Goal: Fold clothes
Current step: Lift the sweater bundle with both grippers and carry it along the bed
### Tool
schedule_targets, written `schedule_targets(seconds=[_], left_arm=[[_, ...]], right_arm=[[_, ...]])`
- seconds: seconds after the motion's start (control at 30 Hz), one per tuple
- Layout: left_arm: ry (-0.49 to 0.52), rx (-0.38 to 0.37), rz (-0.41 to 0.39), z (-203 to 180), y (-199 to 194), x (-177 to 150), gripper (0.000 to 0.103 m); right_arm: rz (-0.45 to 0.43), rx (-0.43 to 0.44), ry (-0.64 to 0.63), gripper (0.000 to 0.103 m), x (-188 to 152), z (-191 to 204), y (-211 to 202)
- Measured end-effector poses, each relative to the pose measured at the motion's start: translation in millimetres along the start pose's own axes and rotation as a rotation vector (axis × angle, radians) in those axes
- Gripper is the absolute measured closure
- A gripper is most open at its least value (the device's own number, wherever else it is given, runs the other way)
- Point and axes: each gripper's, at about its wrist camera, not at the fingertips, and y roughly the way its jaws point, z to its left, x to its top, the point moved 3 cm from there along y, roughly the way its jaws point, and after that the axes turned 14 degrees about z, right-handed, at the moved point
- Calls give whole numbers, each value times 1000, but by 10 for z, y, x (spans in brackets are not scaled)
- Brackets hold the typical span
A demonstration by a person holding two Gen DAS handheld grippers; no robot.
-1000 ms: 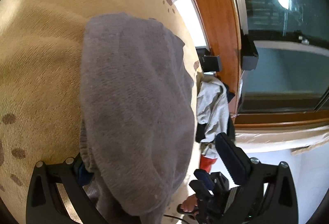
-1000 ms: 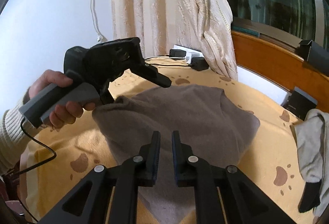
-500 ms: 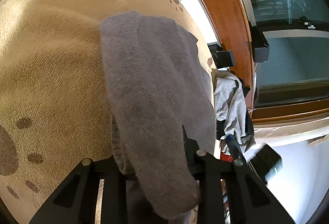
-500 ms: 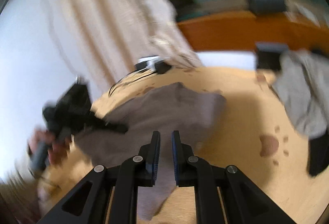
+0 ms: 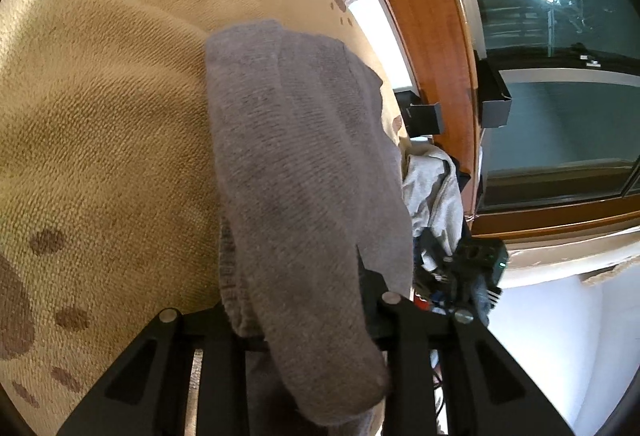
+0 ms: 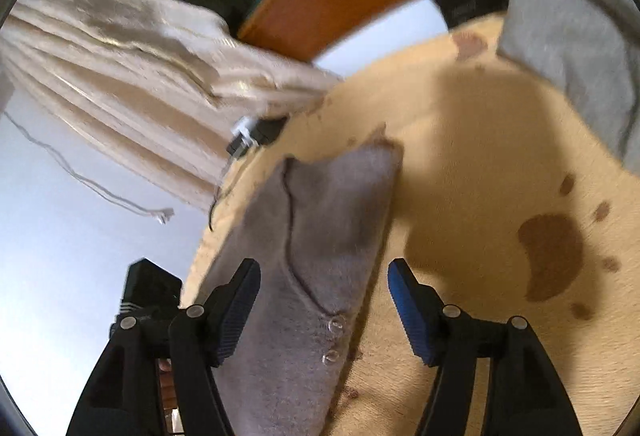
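Paw-print blanket (image 5: 100,124) under grey sweater (image 5: 304,164) (curtain (image 6: 120,76) behind)

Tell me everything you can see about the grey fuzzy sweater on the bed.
The grey sweater is a soft, fuzzy knit folded into a long narrow strip on the tan paw-print blanket. A dark seam and two small clear buttons show. Its near end drapes over the left gripper, hiding the grip. The right gripper straddles it, open, not touching.
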Motion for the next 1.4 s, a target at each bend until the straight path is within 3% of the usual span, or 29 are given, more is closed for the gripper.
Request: schedule_targets(seconds=[0.07, 0.23, 0.5, 0.93, 1.0, 1.07, 1.2, 1.27, 1.4], left_arm=[[5, -9, -1, 8, 3, 0, 71], [15, -25, 4, 28, -4, 2, 71], [21, -27, 3, 26, 17, -14, 71], [41, -36, 11, 51, 20, -42, 71], [44, -36, 12, 51, 19, -43, 71], [45, -40, 11, 57, 11, -46, 71], [49, -46, 10, 59, 9, -54, 72], [52, -42, 10, 51, 12, -54, 72], [61, -39, -18, 34, 8, -71, 73]], right_arm=[[14, -28, 10, 35, -17, -6, 70], [60, 128, 14, 35, -13, 32, 181], [107, 69, -87, 26, -40, 179, 249], [133, 73, -41, 23, 20, 188, 268], [134, 57, -32, 29, 42, 209, 295], [141, 19, -40, 56, 41, 246, 355], [135, 38, -28, 58, 35, 249, 418], [120, 37, -27, 66, 21, 226, 401], [79, 39, -48, 73, -2, 267, 340]])
